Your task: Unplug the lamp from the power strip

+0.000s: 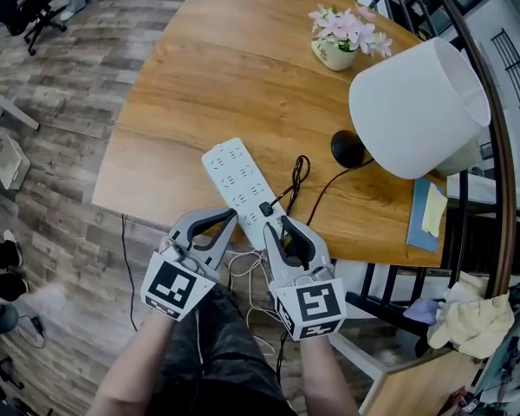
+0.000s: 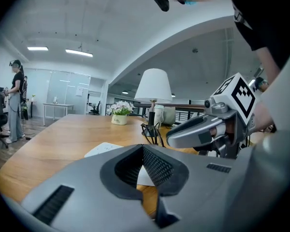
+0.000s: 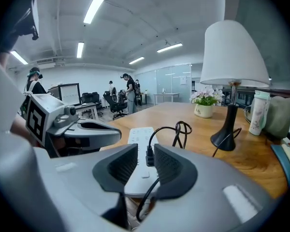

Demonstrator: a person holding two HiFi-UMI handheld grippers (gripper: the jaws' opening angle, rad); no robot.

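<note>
Right fingers (image 3: pixel 171 163) are spread, and a black plug (image 3: pixel 149 155) sits right in the gap between them, with both pads clear of it. Left fingers (image 2: pixel 157 166) are pressed together at the tips and hold nothing.

From the head view, the white strip (image 1: pixel 232 173) lies at an angle on the table (image 1: pixel 199 76), its near end at the table's front edge. The plug is in a socket close to that end. The right gripper (image 1: pixel 283 225) is lined up just behind the plug. The left gripper (image 1: pixel 232 216) sits beside it, at the strip's left side by the near end.

The black cord (image 1: pixel 300 173) rises from the plug into a small looped bundle just beside the strip. From there it runs across the wood to the lamp (image 1: pixel 416 107), which stands at the right of the table with a white shade over a black base. A pot of pink flowers (image 1: pixel 342 35) stands at the far side, well apart from the strip.
</note>
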